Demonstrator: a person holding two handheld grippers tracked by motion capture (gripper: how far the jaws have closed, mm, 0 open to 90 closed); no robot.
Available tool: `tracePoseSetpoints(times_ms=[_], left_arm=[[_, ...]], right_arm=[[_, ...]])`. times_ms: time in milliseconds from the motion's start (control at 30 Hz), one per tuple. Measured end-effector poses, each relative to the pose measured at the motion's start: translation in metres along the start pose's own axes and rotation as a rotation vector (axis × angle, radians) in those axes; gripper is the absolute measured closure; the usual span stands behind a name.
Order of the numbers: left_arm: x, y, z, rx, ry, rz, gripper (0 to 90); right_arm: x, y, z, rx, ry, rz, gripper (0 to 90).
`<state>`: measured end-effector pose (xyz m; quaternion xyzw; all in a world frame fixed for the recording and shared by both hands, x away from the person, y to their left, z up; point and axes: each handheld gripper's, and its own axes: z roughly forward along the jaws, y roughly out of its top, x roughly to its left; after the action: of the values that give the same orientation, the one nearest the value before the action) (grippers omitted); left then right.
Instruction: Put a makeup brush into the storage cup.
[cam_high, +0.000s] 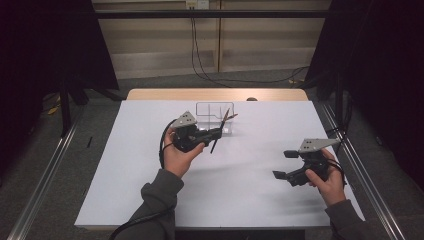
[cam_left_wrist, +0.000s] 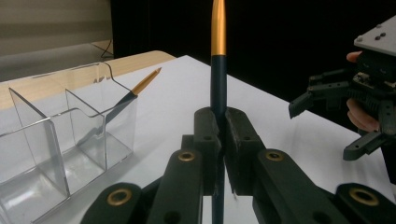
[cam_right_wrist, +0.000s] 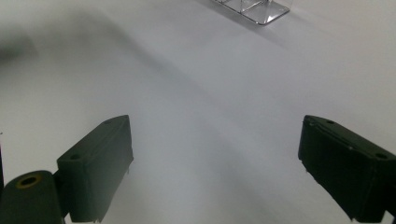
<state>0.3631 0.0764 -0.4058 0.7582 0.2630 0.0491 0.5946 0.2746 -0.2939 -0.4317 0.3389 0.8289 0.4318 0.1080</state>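
My left gripper is shut on a dark pen with an orange upper part, held just in front of a clear acrylic holder at the table's far middle. In the left gripper view the pen stands upright between the closed jaws of my left gripper. A second pen of the same kind leans inside the holder, its orange tip over the rim. My right gripper hovers at the right, open with nothing between its fingers; its own view shows the right gripper over bare white surface.
A white sheet covers the table, with a wooden edge at the far side. A corner of the holder appears at the top of the right gripper view. Metal rails flank the table; cables lie on the floor beyond.
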Motion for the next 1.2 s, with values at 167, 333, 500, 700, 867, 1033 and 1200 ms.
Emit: tracePoseSetpoints(times_ms=[167,333,500,700,867,1033,1200], left_arm=[[0.001,0.001,0.002,-0.027,0.005,-0.011,84.1],[0.002,0.003,0.004,-0.044,0.006,-0.022,84.1],[0.003,0.004,0.006,-0.070,0.011,-0.031,84.1],[0.005,0.005,0.008,-0.090,0.016,-0.039,84.1],[0.006,0.007,0.009,-0.101,0.035,-0.043,84.1],[0.008,0.008,0.011,-0.095,0.027,-0.039,84.1],[0.009,0.010,0.013,-0.111,0.030,-0.044,84.1]], right_arm=[[0.000,0.000,0.000,0.000,0.001,-0.002,9.3],[0.000,0.000,0.000,-0.002,0.002,-0.003,9.3],[0.000,0.000,0.000,-0.006,-0.001,-0.003,9.3],[0.001,0.000,-0.002,-0.020,0.002,-0.001,9.3],[0.001,0.000,-0.003,-0.032,0.003,-0.002,9.3],[0.002,-0.001,-0.004,-0.043,-0.004,-0.004,9.3],[0.001,-0.001,-0.008,-0.065,-0.007,0.000,9.3]])
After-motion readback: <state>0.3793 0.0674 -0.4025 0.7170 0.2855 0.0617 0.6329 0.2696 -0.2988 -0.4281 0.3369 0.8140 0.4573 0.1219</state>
